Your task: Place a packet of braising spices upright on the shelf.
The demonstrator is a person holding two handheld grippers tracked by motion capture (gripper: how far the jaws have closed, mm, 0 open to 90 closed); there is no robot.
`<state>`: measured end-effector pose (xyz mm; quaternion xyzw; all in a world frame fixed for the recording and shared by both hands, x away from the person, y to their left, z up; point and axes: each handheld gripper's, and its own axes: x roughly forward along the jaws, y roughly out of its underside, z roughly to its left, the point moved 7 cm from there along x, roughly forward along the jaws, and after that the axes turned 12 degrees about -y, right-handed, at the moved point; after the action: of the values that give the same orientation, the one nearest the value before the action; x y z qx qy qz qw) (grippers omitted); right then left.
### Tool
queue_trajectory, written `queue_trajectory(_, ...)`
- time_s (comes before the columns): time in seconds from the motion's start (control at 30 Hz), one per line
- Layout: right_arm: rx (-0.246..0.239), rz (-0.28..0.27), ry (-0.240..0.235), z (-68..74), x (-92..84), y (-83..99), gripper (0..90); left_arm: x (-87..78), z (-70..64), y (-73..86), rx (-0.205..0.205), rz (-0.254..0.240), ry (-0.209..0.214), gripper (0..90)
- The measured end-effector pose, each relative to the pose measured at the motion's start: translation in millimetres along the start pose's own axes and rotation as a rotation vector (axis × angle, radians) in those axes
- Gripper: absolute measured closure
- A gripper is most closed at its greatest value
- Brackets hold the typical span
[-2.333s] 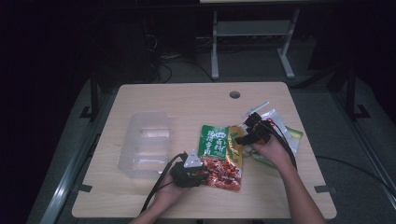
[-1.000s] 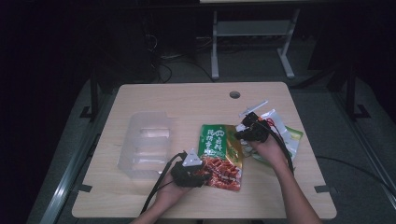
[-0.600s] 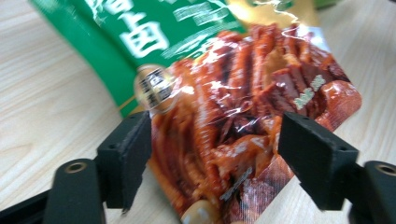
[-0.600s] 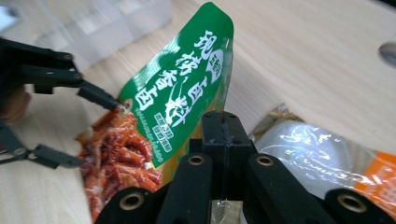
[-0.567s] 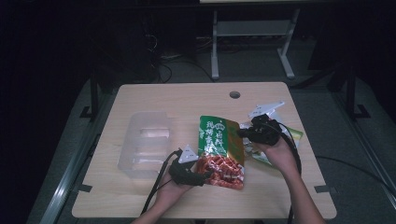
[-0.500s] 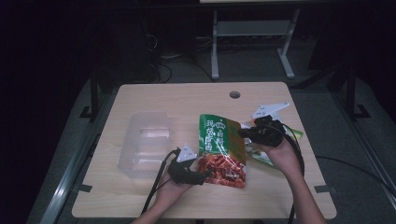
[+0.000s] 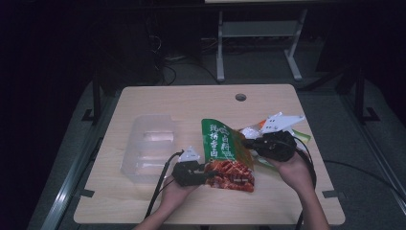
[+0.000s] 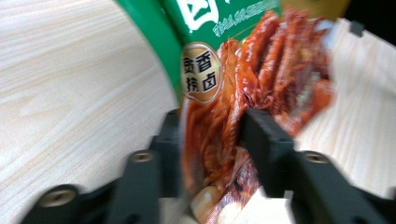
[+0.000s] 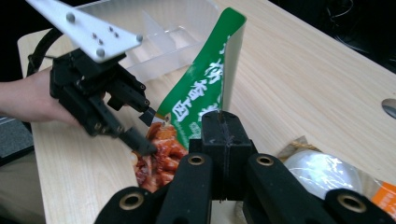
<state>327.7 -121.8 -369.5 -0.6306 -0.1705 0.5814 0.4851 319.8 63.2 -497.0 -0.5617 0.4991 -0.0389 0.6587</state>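
Since the earlier frame the right gripper [image 7: 249, 143] has lifted the snack bag [image 7: 225, 155], its green top now off the table [image 7: 158, 98]. High view: clear tray [image 7: 146, 146] just left, bare wood beyond. Left gripper view: left gripper [image 8: 212, 140] jaws, just closing, straddle the bag's red end. Right gripper view: jaws clamped together on bag's edge.

A glossy snack pouch [image 7: 225, 155], green at the top with white characters and printed red with crayfish at the bottom, stood tilted above the wooden counter [image 7: 158, 100]. Its red lower end sat between the left hand-held gripper's [image 7: 207, 176] jaws, while its right edge was pinched in the right hand-held gripper [image 7: 245, 142]. The green top edge rose free, bowed slightly.
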Motion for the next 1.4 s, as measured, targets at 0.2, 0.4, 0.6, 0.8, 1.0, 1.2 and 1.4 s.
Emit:
queue_trajectory(0.2,0.011,-0.015,-0.006,-1.6,-4.6,4.8,90.0,-3.6,-1.8,0.2,0.004,-0.027,0.010,80.9)
queue_trajectory(0.4,0.032,-0.029,0.015,-8.9,-12.8,13.4,89.7,-6.0,-10.0,-0.6,0.036,-0.063,-0.011,85.9)
queue_trajectory(0.6,0.083,-0.041,0.007,-20.4,-10.8,24.7,80.4,-5.6,-13.0,1.3,0.068,-0.059,-0.016,86.7)
queue_trajectory(0.8,0.133,-0.026,-0.027,-30.8,5.8,38.7,70.3,-3.5,-13.7,5.0,0.084,-0.054,-0.024,86.9)
queue_trajectory(1.0,0.211,0.016,-0.041,-42.7,23.7,56.3,65.4,-2.3,-17.6,7.8,0.107,-0.044,-0.026,88.4)
queue_trajectory(1.2,0.258,0.063,-0.057,-47.9,34.4,67.8,64.6,-0.6,-18.9,10.4,0.114,-0.035,-0.028,89.1)
queue_trajectory(1.4,0.295,0.123,-0.075,-47.5,46.0,73.9,63.9,0.0,-19.7,12.1,0.111,-0.034,-0.027,89.2)
